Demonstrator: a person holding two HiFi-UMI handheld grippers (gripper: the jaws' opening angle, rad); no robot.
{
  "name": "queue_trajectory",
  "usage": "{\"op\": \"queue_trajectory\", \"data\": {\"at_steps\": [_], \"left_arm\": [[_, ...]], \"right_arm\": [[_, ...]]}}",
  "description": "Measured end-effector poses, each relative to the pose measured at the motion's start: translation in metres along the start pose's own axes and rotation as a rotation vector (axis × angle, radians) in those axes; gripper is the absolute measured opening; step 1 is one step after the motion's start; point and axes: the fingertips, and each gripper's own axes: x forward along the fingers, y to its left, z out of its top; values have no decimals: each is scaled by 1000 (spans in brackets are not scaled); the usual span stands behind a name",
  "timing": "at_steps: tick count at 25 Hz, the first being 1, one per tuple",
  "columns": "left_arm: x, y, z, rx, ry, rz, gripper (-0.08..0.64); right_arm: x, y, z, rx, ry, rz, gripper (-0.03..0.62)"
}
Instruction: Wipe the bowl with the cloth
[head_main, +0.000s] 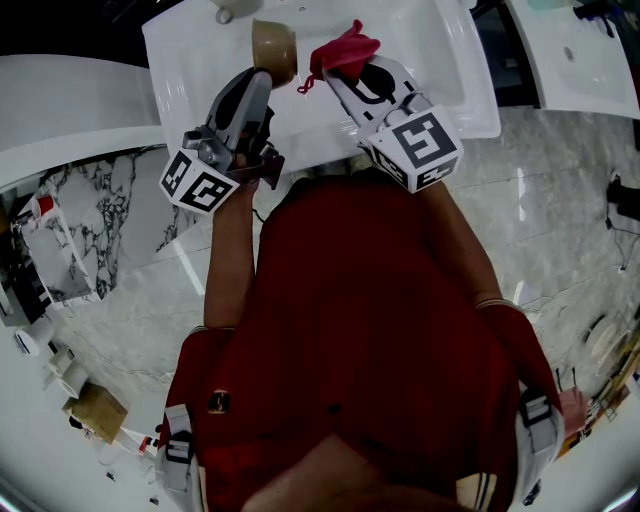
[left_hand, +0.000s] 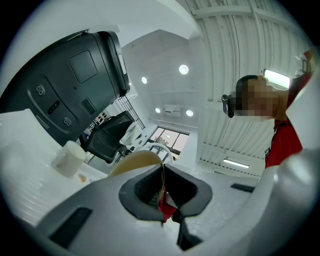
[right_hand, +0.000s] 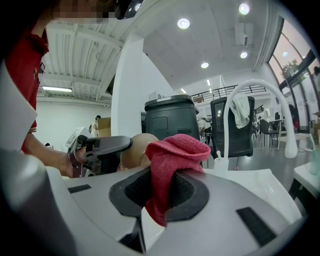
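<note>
The left gripper (left_hand: 162, 192) has its jaws pinched shut on the thin rim of the small tan bowl (left_hand: 137, 161), held over the white moulded sink basin (head_main: 440, 60). The right gripper (right_hand: 157, 192) clamps a bunched red terry cloth (right_hand: 175, 147) just beside the bowl. The bowl looks light, stiff and smooth, so a rim pinch could slip under wiping pressure, while the soft cloth should mould to it. Below lies pale veined marble flooring (head_main: 560, 200) — around, a bright open office.
</note>
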Motion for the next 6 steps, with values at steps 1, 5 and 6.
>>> {"op": "queue_trajectory", "data": {"at_steps": [1,5,6], "left_arm": [[0,0,0,0,-1,1,20],[-1,2,0,-1,-3,2,20],[-1,2,0,-1,-3,2,20]], "right_arm": [[0,0,0,0,1,0,54],[1,-1,-1,-1,0,-2,54],[2,-1,-1,-1,1,-2,54]]}}
